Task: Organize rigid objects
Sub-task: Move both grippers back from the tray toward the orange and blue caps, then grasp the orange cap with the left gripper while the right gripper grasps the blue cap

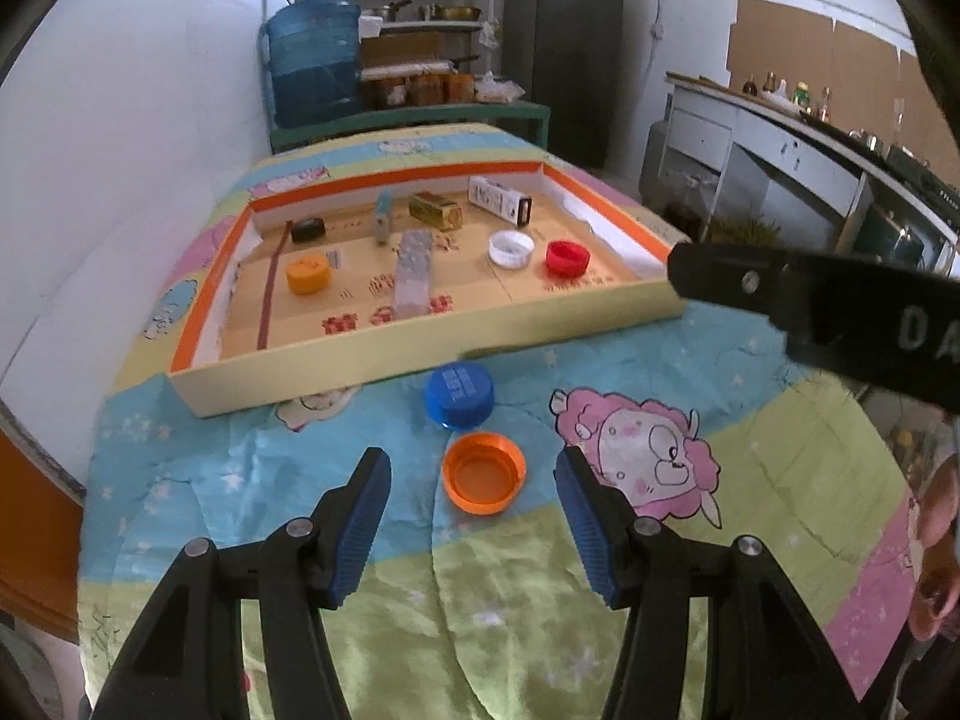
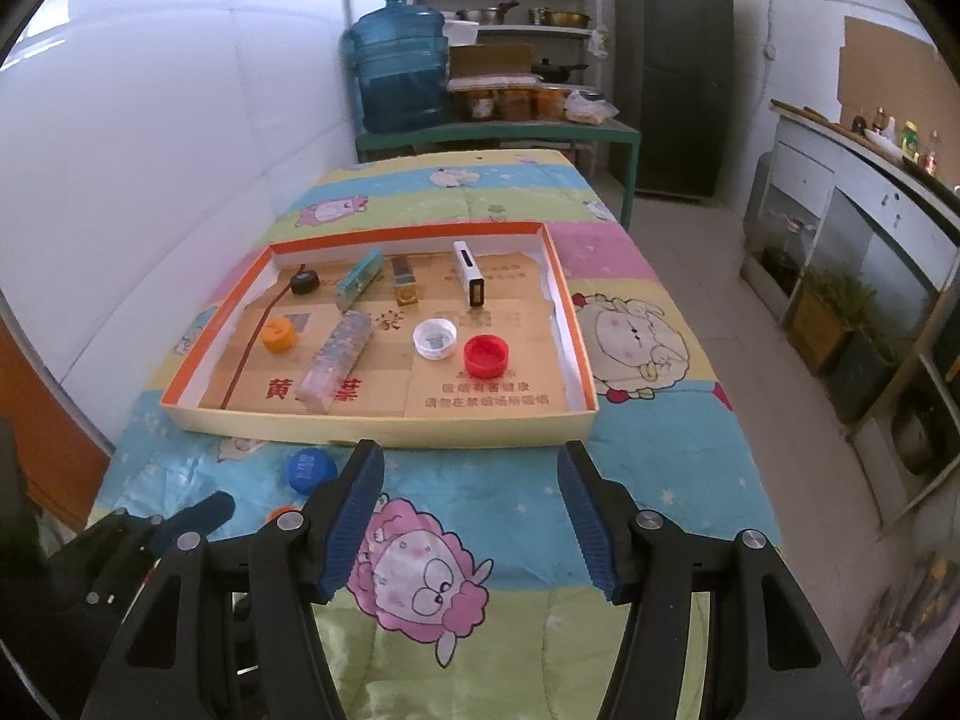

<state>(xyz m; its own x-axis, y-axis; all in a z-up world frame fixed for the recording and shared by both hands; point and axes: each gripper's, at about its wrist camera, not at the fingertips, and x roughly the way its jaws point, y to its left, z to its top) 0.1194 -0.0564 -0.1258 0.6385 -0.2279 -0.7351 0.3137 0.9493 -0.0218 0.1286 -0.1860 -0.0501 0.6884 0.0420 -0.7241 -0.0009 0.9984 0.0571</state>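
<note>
An orange cap [image 1: 483, 473], open side up, lies on the patterned cloth between the fingertips of my open left gripper [image 1: 471, 468]. A blue cap [image 1: 460, 393] lies just beyond it, in front of the shallow orange-rimmed box [image 1: 420, 354]. The box holds an orange cap [image 1: 308, 274], a white cap [image 1: 510, 249], a red cap [image 1: 566, 258], a clear long case [image 1: 413, 273] and small boxes. My right gripper [image 2: 471, 468] is open and empty above the cloth, near the box's front wall [image 2: 480, 429]. The blue cap [image 2: 311, 470] lies to its left.
The box sits mid-table on the cartoon cloth [image 2: 540, 510]. A white wall runs along the left. A blue water jug [image 2: 399, 69] and shelves stand beyond the table. A counter [image 2: 870, 192] and floor drop off to the right.
</note>
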